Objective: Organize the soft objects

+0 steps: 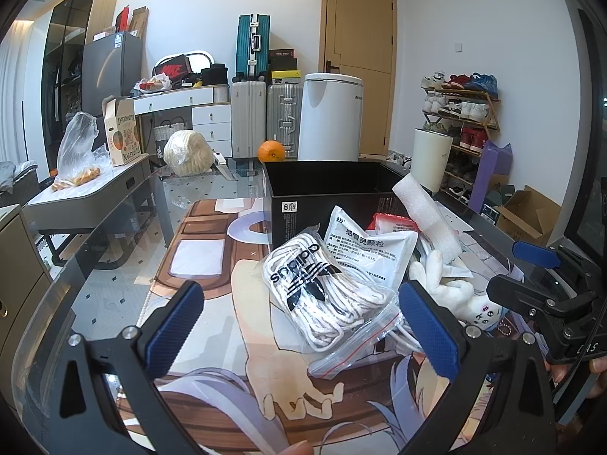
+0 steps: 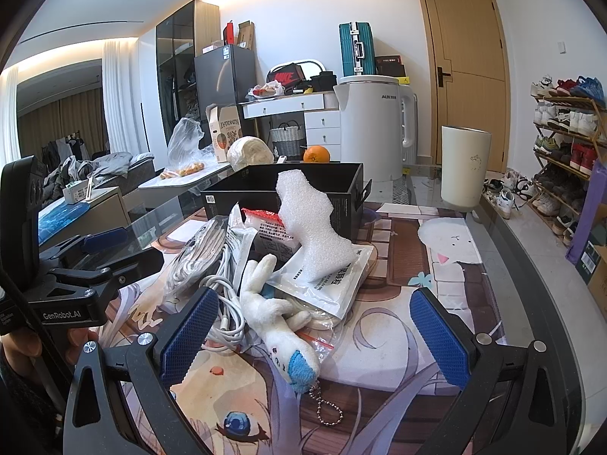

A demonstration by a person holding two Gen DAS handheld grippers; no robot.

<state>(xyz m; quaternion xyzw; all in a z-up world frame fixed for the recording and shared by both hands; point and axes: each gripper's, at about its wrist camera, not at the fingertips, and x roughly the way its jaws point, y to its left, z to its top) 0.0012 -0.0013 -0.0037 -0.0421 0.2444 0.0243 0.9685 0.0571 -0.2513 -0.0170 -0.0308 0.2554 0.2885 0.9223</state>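
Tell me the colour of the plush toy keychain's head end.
Blue on the plush toy keychain, whose body is white; clearest in the right wrist view.

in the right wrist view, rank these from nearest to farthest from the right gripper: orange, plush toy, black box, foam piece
1. plush toy: lies between the open fingers of the right gripper, on the mat.
2. foam piece: just beyond, on the white pouches.
3. black box: behind the pile, open.
4. orange: past the box, far side of the table.
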